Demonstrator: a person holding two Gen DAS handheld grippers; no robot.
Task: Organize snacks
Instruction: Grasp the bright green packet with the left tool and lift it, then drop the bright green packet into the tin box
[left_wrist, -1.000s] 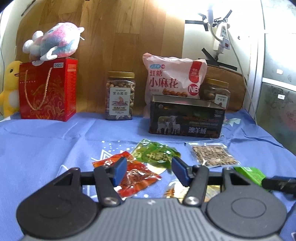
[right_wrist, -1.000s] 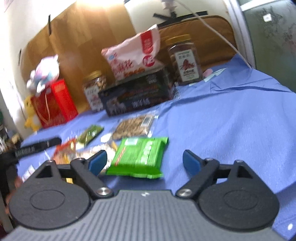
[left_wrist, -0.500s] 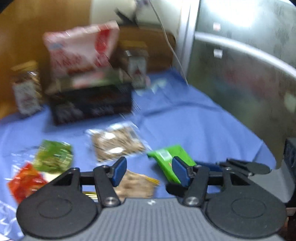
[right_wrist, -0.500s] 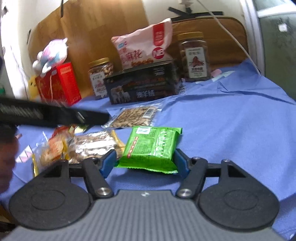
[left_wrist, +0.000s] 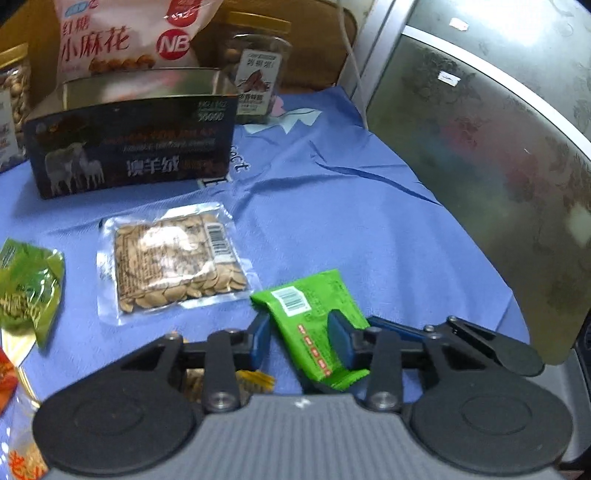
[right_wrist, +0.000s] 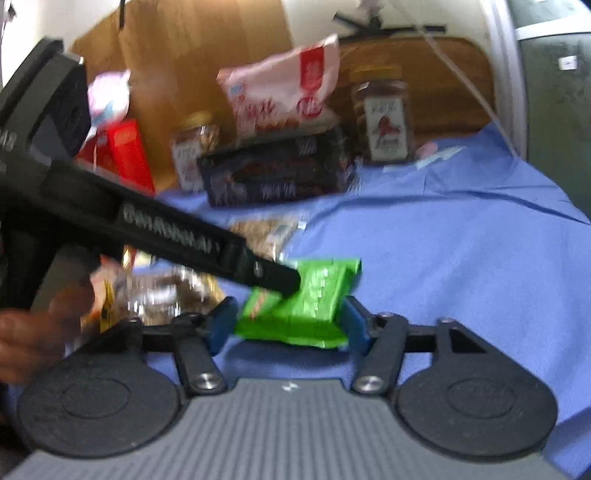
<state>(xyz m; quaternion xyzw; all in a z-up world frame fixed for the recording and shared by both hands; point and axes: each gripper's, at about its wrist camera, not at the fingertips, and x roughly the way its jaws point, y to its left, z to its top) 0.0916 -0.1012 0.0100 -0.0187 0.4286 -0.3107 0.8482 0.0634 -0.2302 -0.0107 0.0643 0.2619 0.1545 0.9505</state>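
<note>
Here, both claws converge on one green snack packet lying on the blue-covered surface.

The right claw (right_wrist: 290, 325) has a blue pad against each side of the green snack packet (right_wrist: 306, 302), clamped on it. The left claw (left_wrist: 299, 338) stands apart, its fingers straddling the same packet's near end; whether its pads touch the packet cannot be told. In the right wrist view, one left finger (right_wrist: 273, 275) overlaps the packet's top face. The packet lies on the blue cloth (left_wrist: 369, 229), just beside a clear pack of seeds (left_wrist: 173, 262). A dark tin box (left_wrist: 129, 147) stands farther back, well apart, with a pink bag (left_wrist: 122, 37) and a jar (left_wrist: 256, 85) behind it.
</note>
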